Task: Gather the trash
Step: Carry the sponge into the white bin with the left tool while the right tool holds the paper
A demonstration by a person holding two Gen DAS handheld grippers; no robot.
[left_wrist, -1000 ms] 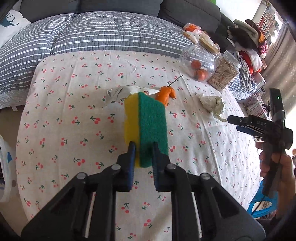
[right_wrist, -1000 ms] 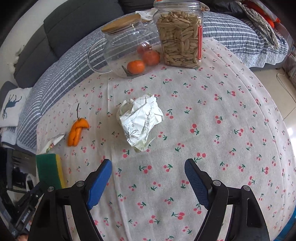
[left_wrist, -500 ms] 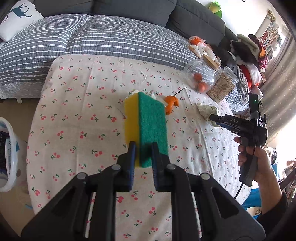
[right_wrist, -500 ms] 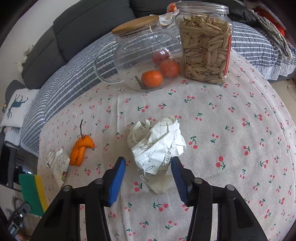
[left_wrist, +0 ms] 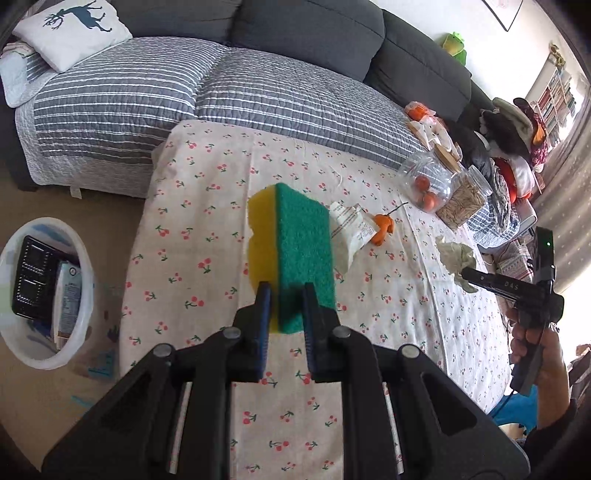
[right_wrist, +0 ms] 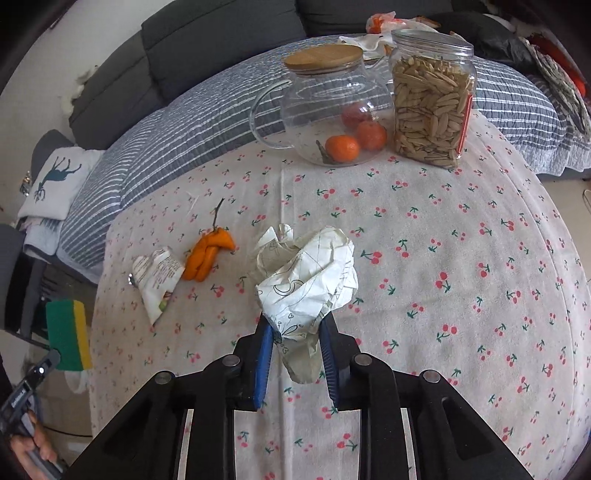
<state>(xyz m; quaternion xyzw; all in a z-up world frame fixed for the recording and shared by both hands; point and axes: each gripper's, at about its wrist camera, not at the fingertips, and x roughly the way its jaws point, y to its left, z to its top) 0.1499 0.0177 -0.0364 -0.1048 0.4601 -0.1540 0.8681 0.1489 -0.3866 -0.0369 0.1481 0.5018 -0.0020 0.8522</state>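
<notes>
Off the cherry-print surface (left_wrist: pixel 207 229), the white plastic bin (left_wrist: pixel 86 266) lies down-left of my left gripper (left_wrist: pixel 284 314), clamped on the yellow-green sponge (left_wrist: pixel 291 254); my right gripper (right_wrist: pixel 295 354), jaws just closing, pinches the crumpled white paper (right_wrist: pixel 310 280).

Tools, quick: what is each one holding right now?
Left tool: shut on the sponge.
Right tool: jaws just closed on the crumpled paper.

Yellow-and-green rectangular foam sponge (left_wrist: pixel 291 254). White cotton tablecloth (right_wrist: pixel 461 266) printed with red cherries on green stems. Crumpled white paper ball (right_wrist: pixel 310 277) with black line drawings. Twisted orange pepper (right_wrist: pixel 208 254), dark stem. Grey sofa quilt (left_wrist: pixel 122 96), white stripes. White cushion (left_wrist: pixel 74 31), teal deer print.
</notes>
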